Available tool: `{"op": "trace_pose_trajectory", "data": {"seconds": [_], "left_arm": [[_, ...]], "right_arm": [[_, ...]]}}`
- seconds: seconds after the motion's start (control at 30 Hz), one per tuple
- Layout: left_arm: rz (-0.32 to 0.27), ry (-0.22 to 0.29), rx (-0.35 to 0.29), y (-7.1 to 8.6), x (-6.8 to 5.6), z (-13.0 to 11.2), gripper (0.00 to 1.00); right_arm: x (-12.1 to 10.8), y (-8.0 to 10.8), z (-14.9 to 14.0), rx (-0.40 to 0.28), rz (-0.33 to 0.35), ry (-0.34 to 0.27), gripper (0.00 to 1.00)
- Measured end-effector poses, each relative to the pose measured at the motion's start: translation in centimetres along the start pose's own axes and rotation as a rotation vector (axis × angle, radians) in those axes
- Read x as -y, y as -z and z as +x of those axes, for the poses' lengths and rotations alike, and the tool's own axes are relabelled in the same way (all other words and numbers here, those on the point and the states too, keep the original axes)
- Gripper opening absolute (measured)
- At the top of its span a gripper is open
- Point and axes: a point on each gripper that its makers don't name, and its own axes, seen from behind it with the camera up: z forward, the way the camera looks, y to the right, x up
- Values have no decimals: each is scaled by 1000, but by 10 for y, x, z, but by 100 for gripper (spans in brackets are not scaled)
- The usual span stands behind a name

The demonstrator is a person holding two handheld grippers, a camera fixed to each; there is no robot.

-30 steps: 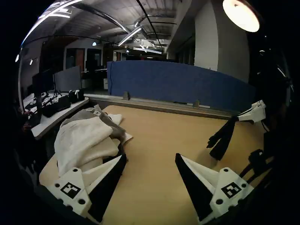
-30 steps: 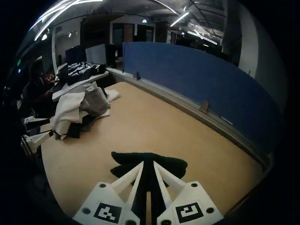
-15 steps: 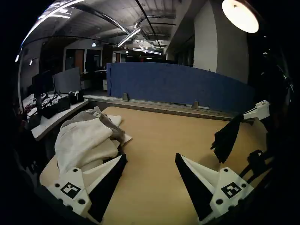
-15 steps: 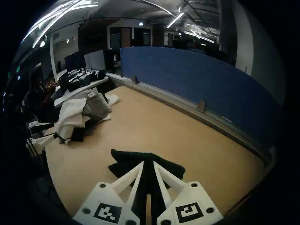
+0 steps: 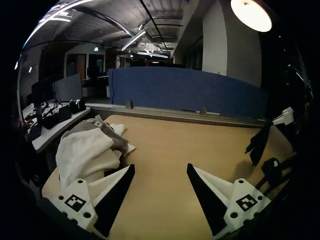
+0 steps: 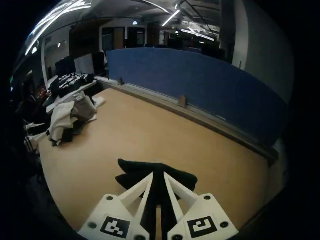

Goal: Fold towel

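The black towel (image 6: 134,169) is partly hidden behind the right tongs (image 6: 159,175), its full shape unclear.

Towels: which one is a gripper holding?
The black towel, pinched in the right gripper; the white towel and grey towel lie piled on the table.

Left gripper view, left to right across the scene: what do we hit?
side desk → pile of cloths → bare wooden table → black towel, hanging → right gripper pinching its top
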Motion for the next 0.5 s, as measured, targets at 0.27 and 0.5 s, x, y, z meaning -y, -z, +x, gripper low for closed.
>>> {"op": "trace_pose_trajectory", "data": {"seconds": [0.27,0.5], "left_arm": [[-4,0,10,-1,-11,-3,97],[-2,-17,11,-2,-19,-2,97]], "right_arm": [[-76,26,-34,25,-83,-42,3],[-119,35,-49,36,-124,-61,3]]}}
